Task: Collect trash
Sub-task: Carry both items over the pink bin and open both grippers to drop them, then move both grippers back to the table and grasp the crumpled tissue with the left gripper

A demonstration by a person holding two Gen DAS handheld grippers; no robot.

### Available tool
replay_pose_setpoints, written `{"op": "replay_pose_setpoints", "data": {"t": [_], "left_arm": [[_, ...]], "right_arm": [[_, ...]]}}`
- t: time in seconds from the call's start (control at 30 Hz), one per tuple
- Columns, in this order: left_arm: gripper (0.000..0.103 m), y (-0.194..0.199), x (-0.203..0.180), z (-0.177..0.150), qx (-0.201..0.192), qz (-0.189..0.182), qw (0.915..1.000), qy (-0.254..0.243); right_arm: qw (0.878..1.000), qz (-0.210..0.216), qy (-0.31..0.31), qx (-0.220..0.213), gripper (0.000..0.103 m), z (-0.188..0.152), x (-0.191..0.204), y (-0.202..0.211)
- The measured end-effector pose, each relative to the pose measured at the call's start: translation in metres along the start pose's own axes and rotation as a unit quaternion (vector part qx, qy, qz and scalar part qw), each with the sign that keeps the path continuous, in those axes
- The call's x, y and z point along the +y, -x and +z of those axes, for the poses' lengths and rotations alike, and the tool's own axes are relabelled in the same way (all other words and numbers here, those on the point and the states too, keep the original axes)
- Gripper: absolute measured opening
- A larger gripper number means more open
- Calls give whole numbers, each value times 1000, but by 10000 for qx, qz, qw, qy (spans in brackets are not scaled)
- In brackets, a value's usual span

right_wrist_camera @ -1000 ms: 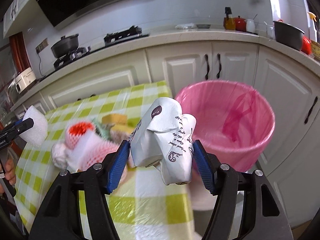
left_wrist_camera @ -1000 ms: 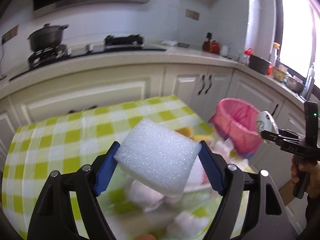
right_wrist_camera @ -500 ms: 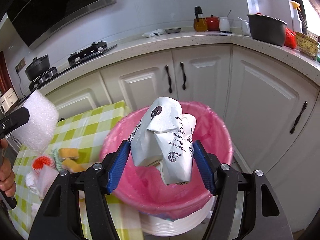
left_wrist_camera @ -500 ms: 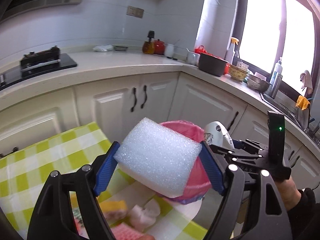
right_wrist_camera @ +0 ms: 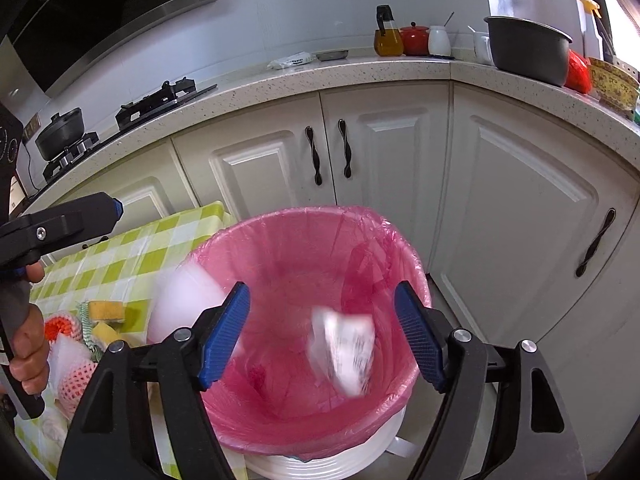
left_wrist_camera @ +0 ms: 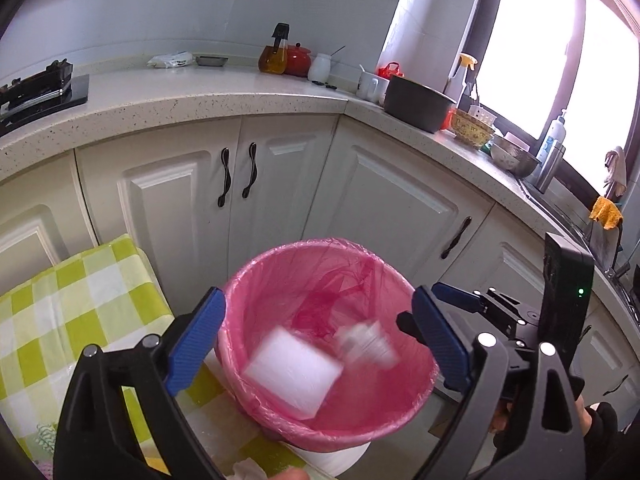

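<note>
A white bin with a pink liner [left_wrist_camera: 240, 304] [right_wrist_camera: 404, 248] stands beside the checked table. My left gripper [left_wrist_camera: 320, 336] is open above it, and the white foam block [left_wrist_camera: 292, 372] is blurred, falling inside the bin. My right gripper [right_wrist_camera: 322, 340] is open over the bin too, and the crumpled printed paper wrapper [right_wrist_camera: 346, 354] is blurred, dropping into the liner; it also shows in the left wrist view [left_wrist_camera: 366, 344]. The foam block shows as a white blur at the bin's left rim in the right wrist view [right_wrist_camera: 188, 300].
The green-checked table [left_wrist_camera: 60, 320] [right_wrist_camera: 132, 248] holds more trash: yellow sponges [right_wrist_camera: 105, 312], a red fruit in foam net [right_wrist_camera: 56, 326], and a pink foam net [right_wrist_camera: 78, 380]. White cabinets [left_wrist_camera: 240, 184] and a counter with pots stand behind the bin.
Both grippers opened over the bin. The foam block left my left gripper and the paper wrapper left my right gripper; both are falling into the pink liner.
</note>
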State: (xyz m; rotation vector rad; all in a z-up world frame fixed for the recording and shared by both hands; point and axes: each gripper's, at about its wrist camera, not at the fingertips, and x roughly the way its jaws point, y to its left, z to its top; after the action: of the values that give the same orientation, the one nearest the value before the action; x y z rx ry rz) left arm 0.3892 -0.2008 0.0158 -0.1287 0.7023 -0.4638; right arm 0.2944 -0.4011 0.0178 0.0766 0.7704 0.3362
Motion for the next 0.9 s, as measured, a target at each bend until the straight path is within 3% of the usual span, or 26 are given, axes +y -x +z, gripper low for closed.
{"op": "replay_pose_setpoints", "data": {"t": [0.17, 0.33, 0.73, 0.9], "left_arm": [[91, 20, 15, -11, -109, 177, 9997, 88], [93, 67, 40, -28, -327, 576, 9975, 240], [94, 209, 93, -87, -852, 1733, 9805, 356], [96, 251, 101, -122, -930, 1939, 9755, 462]], "right_arm": [[9999, -57, -30, -102, 74, -4, -2, 9], [9996, -37, 67, -284, 81, -17, 14, 27], [9957, 431, 291, -765, 85, -57, 94, 79], [9950, 647, 310, -688, 85, -82, 128, 85]]}}
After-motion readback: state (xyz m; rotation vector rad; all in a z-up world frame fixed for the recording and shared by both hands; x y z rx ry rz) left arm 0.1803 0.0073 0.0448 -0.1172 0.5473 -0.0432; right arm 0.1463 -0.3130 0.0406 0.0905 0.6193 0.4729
